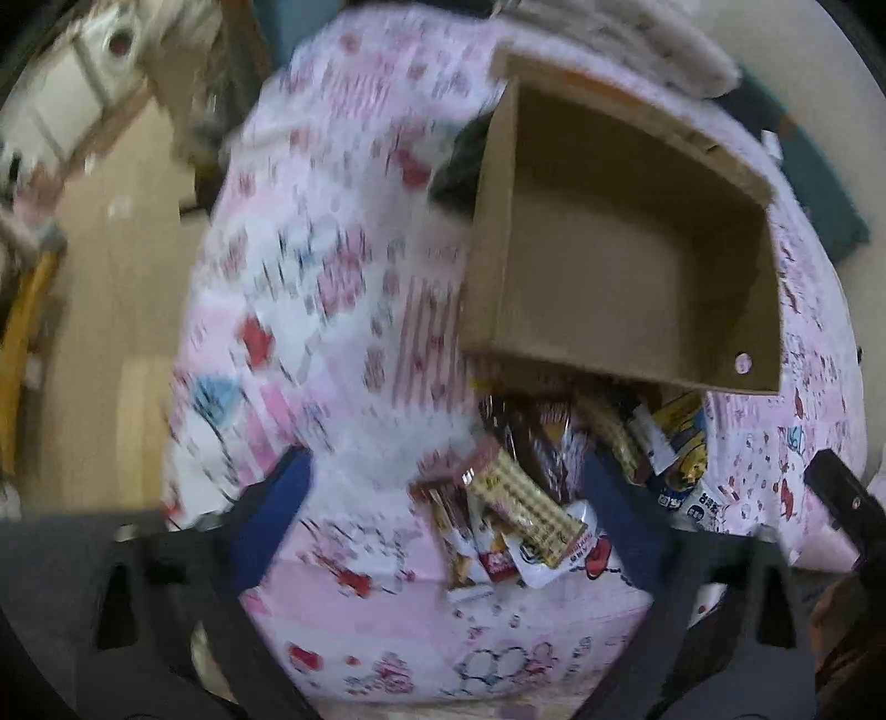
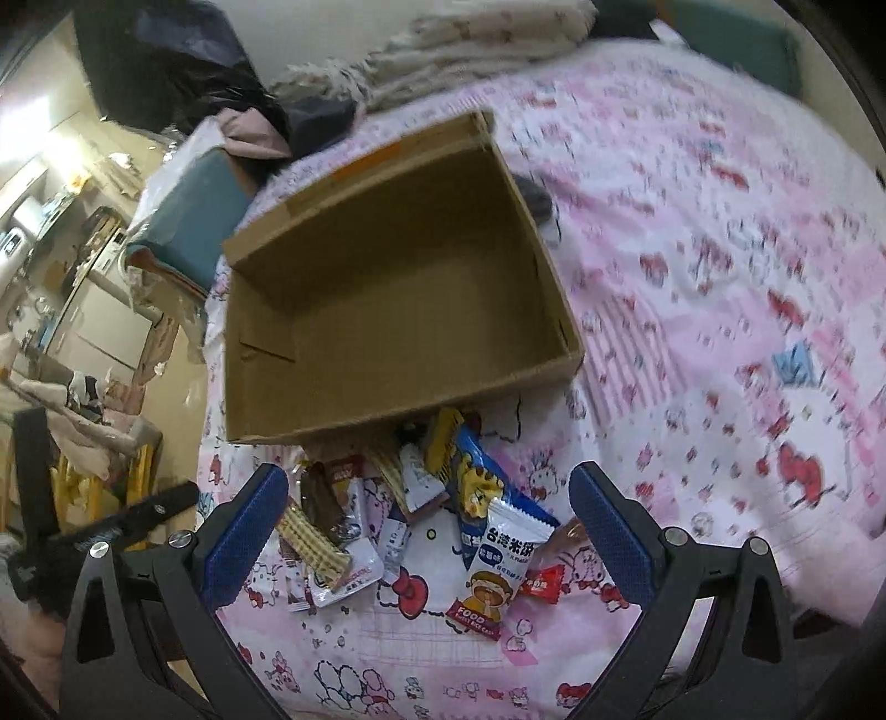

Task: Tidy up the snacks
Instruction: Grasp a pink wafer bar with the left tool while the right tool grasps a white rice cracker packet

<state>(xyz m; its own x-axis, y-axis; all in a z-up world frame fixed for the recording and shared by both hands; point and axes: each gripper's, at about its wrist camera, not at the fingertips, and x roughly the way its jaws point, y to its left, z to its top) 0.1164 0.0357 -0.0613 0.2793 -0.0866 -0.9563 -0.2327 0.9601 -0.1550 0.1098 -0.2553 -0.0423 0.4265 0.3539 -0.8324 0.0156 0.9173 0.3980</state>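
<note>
An empty brown cardboard box (image 1: 626, 260) (image 2: 387, 288) sits on a pink cartoon-print bedsheet. Several snack packets lie in a pile (image 1: 548, 487) (image 2: 421, 509) in front of its near wall. A waffle-pattern wafer packet (image 1: 526, 498) (image 2: 315, 543) and a white rice-cracker packet (image 2: 498, 570) lie among them. My left gripper (image 1: 443, 515) is open above the pile's left part, holding nothing. My right gripper (image 2: 426, 531) is open above the pile, holding nothing. The left view is motion-blurred.
The bedsheet (image 2: 720, 310) covers the bed. Folded blankets (image 2: 470, 44) and dark clothes (image 2: 232, 99) lie behind the box. A teal cushion (image 2: 183, 221) sits at the bed's left edge. The floor and furniture (image 2: 66, 310) lie beyond. The other gripper (image 2: 138, 515) shows at left.
</note>
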